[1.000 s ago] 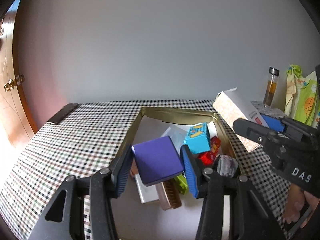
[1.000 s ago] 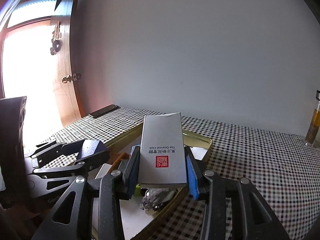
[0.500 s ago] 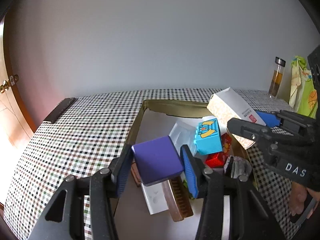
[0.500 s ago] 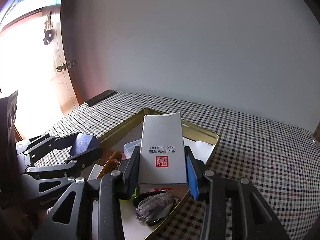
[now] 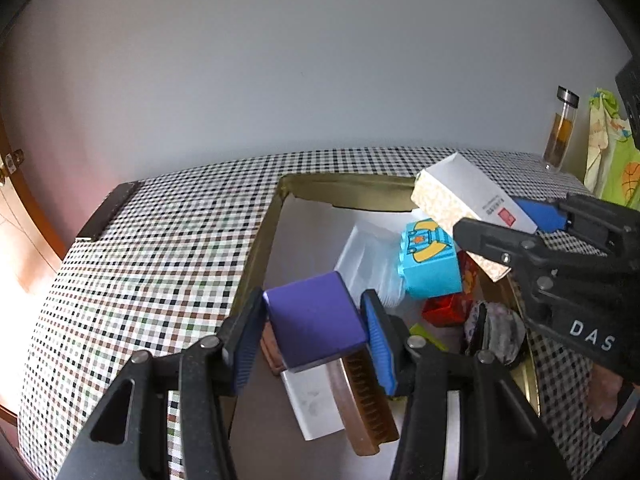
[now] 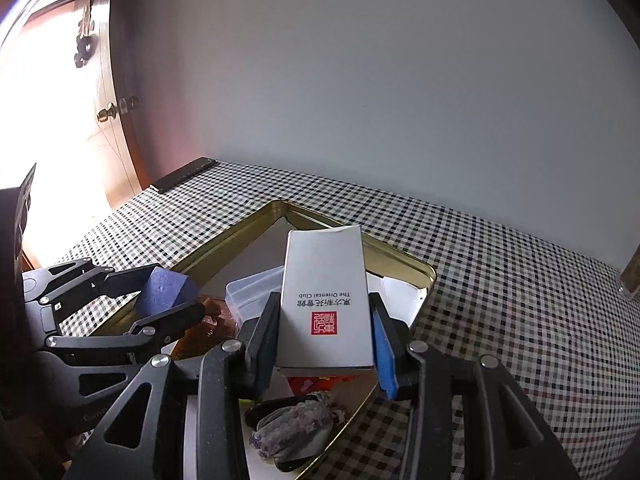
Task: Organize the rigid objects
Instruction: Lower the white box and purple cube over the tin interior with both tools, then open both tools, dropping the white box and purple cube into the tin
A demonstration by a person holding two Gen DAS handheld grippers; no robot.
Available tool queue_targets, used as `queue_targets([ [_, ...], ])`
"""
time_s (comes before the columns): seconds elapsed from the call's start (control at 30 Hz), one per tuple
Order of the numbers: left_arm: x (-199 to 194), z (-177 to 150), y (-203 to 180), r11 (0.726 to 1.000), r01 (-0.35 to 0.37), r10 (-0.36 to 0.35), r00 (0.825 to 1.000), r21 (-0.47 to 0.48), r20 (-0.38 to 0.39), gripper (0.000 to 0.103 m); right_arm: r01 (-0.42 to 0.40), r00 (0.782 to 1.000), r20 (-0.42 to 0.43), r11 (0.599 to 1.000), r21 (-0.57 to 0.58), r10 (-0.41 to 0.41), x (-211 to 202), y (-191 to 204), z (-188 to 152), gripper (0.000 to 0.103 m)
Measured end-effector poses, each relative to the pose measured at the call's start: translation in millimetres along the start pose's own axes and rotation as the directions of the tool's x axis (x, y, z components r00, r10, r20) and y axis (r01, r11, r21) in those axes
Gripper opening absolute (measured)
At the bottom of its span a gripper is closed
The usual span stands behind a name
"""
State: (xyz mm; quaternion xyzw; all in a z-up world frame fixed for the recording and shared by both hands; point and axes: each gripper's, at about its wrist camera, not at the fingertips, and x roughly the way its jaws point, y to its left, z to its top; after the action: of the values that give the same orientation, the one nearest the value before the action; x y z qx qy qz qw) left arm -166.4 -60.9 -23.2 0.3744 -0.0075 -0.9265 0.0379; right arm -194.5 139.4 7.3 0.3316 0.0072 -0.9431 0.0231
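Note:
My left gripper [image 5: 314, 326] is shut on a purple block [image 5: 316, 320] and holds it above the near left part of the gold tray [image 5: 344, 188]. My right gripper [image 6: 324, 334] is shut on a white box [image 6: 326, 296] with a red seal, held over the tray's right side [image 6: 404, 260]. The box also shows in the left wrist view [image 5: 468, 204]. In the tray lie a cyan toy block [image 5: 430, 262], a red block [image 5: 442, 310], a clear plastic lid [image 5: 370, 262], a brown comb [image 5: 366, 400], a white card [image 5: 312, 404] and a grey-purple stone [image 6: 292, 428].
The tray sits on a checkered tablecloth [image 5: 160, 248]. A black remote [image 5: 106, 212] lies at the far left table edge. A glass bottle [image 5: 560, 134] and a green patterned cloth [image 5: 612, 148] stand at the far right. A wooden door [image 6: 120, 108] is at the left.
Both grippers have risen and tilted down over the tray, each still holding its object. The tray's contents now show more fully below them.

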Motion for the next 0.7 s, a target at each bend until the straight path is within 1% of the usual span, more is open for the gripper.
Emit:
queue_targets([
  [0.13, 2.1, -1.0, -2.6, 1.0, 0.003, -0.003, 1.0, 0.015, -0.011, 0.048, 0.001, 1.0, -0.02, 1.0, -0.007, -0.001, 2.9, 1.3, 0.4, 0.044],
  [0.47, 7.5, -2.2, -5.0, 0.999, 0.003, -0.002, 1.0, 0.032, -0.023, 0.049, 0.004, 0.999, -0.038, 1.0, -0.026, -0.005, 3.1, 5.3, -1.6, 0.044],
  [0.53, 4.8, -2.8, -8.4, 0.999, -0.009, 0.01, 1.0, 0.047, -0.014, 0.061, -0.011, 0.999, -0.046, 1.0, -0.029, 0.009, 4.6, 6.3, -1.8, 0.045],
  [0.57, 2.4, -3.1, -9.6, 0.999, -0.009, 0.01, 1.0, 0.047, -0.007, 0.072, -0.014, 0.999, -0.051, 0.999, -0.035, 0.012, 5.2, 7.4, -2.4, 0.046],
  [0.6, -0.5, -3.3, -10.6, 0.999, -0.008, 0.008, 1.0, 0.047, 0.0, 0.079, -0.014, 0.999, -0.051, 0.999, -0.04, 0.012, 4.8, 8.8, -2.9, 0.05],
  [0.63, -2.9, -3.6, -11.4, 0.999, -0.013, 0.013, 1.0, 0.049, 0.005, 0.081, -0.015, 0.999, -0.048, 0.999, -0.043, 0.013, 3.7, 10.0, -3.6, 0.056],
  [0.67, -5.3, -4.1, -11.7, 0.998, -0.017, 0.016, 1.0, 0.053, 0.011, 0.084, -0.016, 0.999, -0.039, 0.999, -0.044, 0.014, 1.3, 10.4, -4.2, 0.058],
  [0.7, -8.7, -4.5, -12.5, 0.998, -0.019, 0.018, 1.0, 0.057, 0.018, 0.089, -0.017, 0.999, -0.031, 0.999, -0.041, 0.016, -1.2, 10.3, -4.5, 0.064],
])
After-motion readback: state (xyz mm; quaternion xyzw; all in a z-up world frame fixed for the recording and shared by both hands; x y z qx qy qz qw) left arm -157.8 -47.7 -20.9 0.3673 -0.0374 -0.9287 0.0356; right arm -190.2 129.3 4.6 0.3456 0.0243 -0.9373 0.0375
